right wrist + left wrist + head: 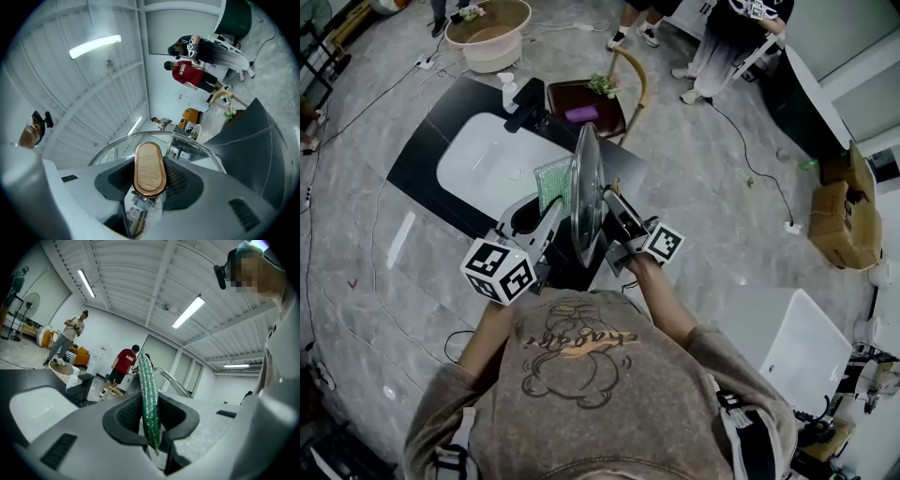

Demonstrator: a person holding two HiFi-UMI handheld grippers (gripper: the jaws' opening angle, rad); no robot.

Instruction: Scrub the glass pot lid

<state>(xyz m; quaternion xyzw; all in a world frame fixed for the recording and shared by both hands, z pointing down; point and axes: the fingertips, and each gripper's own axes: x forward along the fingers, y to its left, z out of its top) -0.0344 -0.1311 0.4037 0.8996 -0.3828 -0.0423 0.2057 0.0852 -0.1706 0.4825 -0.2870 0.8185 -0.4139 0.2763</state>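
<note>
The glass pot lid (586,192) stands on edge in the air above the black counter, between my two grippers. My right gripper (611,214) is shut on the lid's oval wood-and-copper handle (150,168), and the lid's metal rim (154,137) arcs beyond the jaws. My left gripper (546,212) is shut on a green glittery scrub pad (551,184), which sits close against the lid's left face. In the left gripper view the pad (150,399) stands upright between the jaws, with the lid's rim (171,378) just behind it.
A white sink basin (483,164) is set in the black counter (422,155), with a dark faucet (525,103) and a soap bottle (507,89) at its far side. A chair (595,108), a round tub (487,28), standing people and cardboard boxes (839,211) surround it.
</note>
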